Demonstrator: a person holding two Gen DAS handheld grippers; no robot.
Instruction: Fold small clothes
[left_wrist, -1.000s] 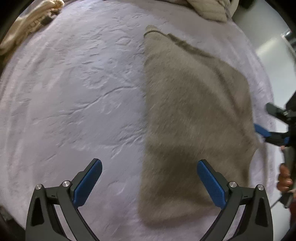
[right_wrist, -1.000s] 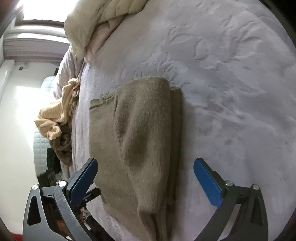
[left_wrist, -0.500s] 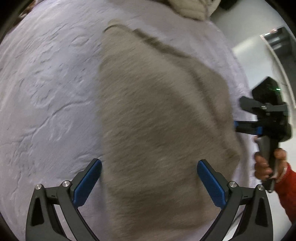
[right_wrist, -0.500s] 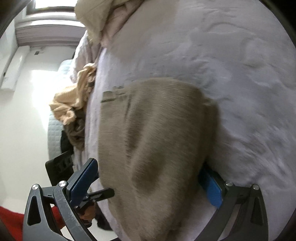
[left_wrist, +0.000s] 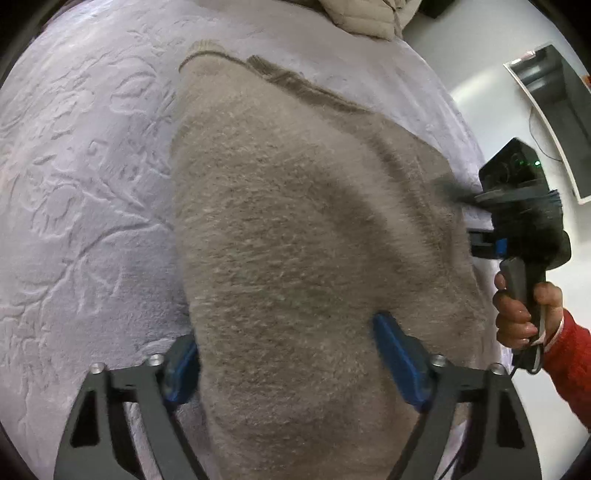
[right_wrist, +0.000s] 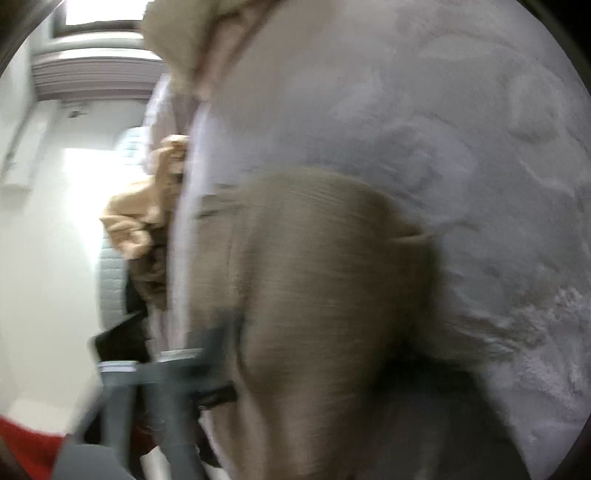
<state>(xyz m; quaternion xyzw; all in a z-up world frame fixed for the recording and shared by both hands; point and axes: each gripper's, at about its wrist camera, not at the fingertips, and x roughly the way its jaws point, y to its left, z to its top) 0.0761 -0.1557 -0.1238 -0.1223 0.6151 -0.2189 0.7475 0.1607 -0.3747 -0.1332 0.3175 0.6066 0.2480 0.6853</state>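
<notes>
A fuzzy taupe sweater (left_wrist: 295, 229) lies folded on the pale lilac bedspread (left_wrist: 81, 177). My left gripper (left_wrist: 290, 358) stands open around its near edge, with the fabric bulging between the blue pads (left_wrist: 397, 350) and covering part of the left one. In the left wrist view my right gripper (left_wrist: 476, 240) reaches into the sweater's right edge, held by a hand (left_wrist: 517, 314) in a red sleeve. The right wrist view is blurred. There the sweater (right_wrist: 325, 295) fills the space between the jaws and hides the fingertips.
A cream quilted garment (left_wrist: 369, 18) lies at the far end of the bed. A tan heap of clothes (right_wrist: 147, 218) hangs off the bed's far side. White floor and a mirror (left_wrist: 546, 110) lie beyond the bed's right edge.
Both grippers have moved in onto the sweater. Its edge now bulges between the left jaws, which stand slightly narrower. The right view has gone blurry, with the fabric over its fingers.
</notes>
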